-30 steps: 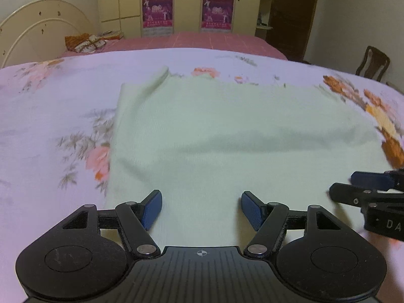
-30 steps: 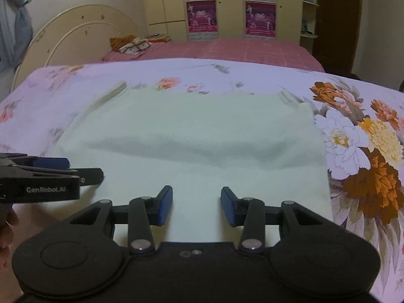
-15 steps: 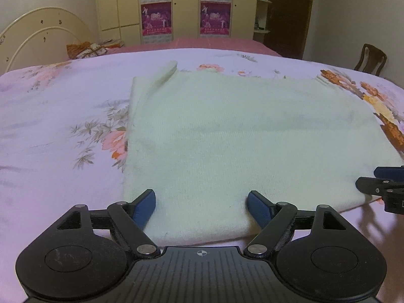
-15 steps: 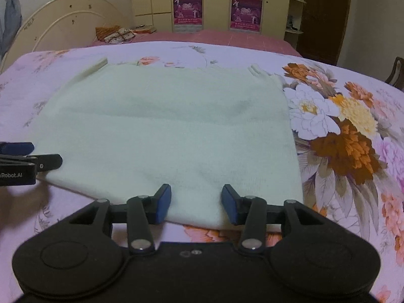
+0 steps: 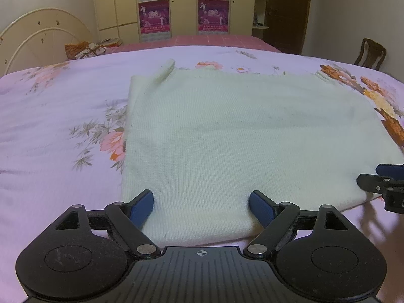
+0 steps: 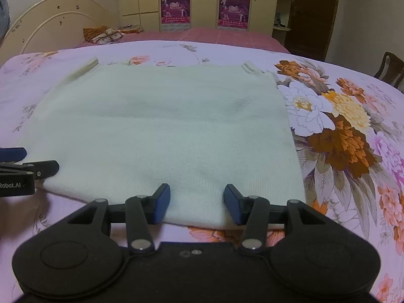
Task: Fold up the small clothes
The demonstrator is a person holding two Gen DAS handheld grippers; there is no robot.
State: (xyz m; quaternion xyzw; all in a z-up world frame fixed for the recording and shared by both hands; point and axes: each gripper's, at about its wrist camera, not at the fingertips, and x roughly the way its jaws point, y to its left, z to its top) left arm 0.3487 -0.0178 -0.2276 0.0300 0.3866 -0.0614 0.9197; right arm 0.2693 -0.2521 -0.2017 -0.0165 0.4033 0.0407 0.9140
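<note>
The left tongs stand wide apart, holding nothing, their blue pads over the near hem of the cream knit garment. The garment is a fine-ribbed, roughly rectangular panel lying flat on the bed, directly ahead of both tongs. The bed carries a smooth lilac floral sheet. A ribbed strap projects from the garment's far left corner. In the left wrist view, the right tongs appear only as a black tip and one blue pad, cut off at the frame's right edge.

The right tongs stand moderately apart, also empty, over the near hem of the garment. This view shows large orange and white printed blooms to the right of the tongs and a second strap more clearly. The left tongs enter at the left edge, partly cropped.
</note>
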